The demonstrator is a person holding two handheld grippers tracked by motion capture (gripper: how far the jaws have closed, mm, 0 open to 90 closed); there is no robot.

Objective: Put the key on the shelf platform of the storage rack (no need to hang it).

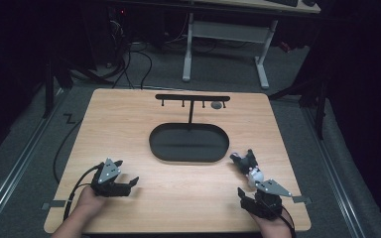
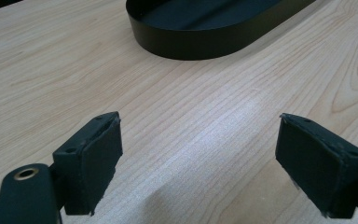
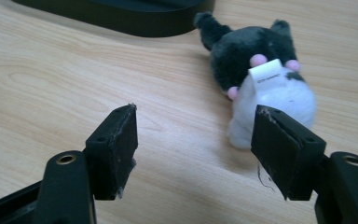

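Plush toy (image 3: 265,79) just beyond right gripper (image 3: 196,140)

One light wooden table (image 1: 129,129) carries one black oval metal tray (image 1: 189,143), and one black T-shaped rack (image 1: 192,97) rises from it with four short pegs, one of which holds one small grey round object (image 1: 217,105). One black-and-white plush toy animal (image 3: 261,79) lies on the wood, bearing one white paper tag (image 3: 267,79). Two black two-jaw grippers are there, the left gripper (image 1: 130,184) and the right gripper (image 1: 244,194).

left tool (image 1: 129,184): black, grey three-cornered plate, black cable | right tool (image 1: 242,191): black, grey plate, brass-ringed screw holes
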